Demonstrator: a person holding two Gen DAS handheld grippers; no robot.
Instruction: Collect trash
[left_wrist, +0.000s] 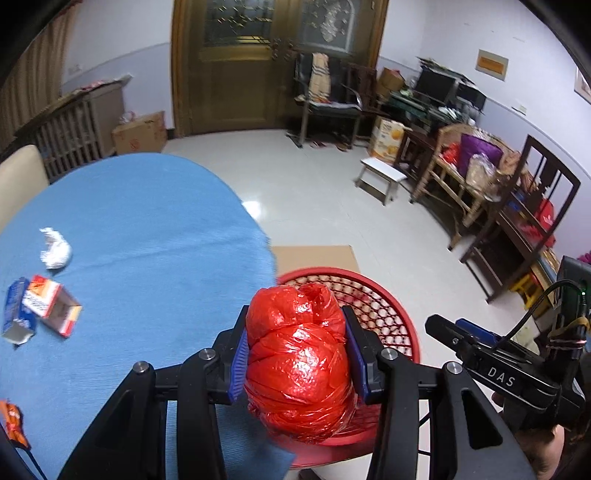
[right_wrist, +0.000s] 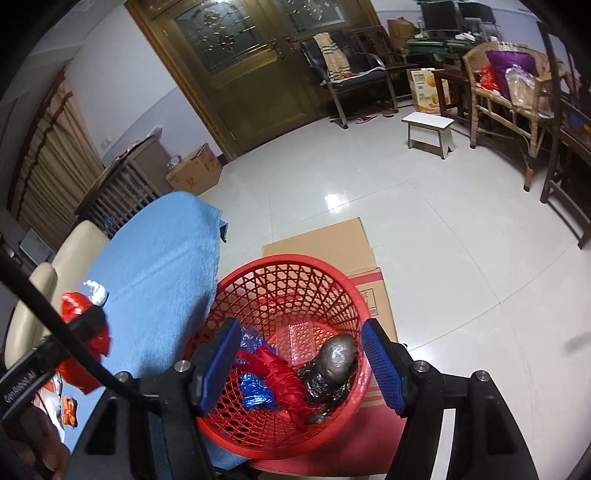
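Carrying red bag bundle (left_wrist: 299, 354) | left claw (left_wrist: 295, 354) clamped on it | basket (left_wrist: 400, 321) just beyond: centre over rim before release | right claw (right_wrist: 295, 365) spread, empty

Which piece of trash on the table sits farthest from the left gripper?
The crumpled white tissue, alone on the blue cloth beyond the two small cartons; the left gripper holds a red bag.

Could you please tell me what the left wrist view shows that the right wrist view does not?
Only the left wrist view shows the two small cartons on the blue table. Only the right shows inside the red basket: a black bag and red and blue plastic. Both show the left tongs clamping the red bag, and the crumpled tissue.
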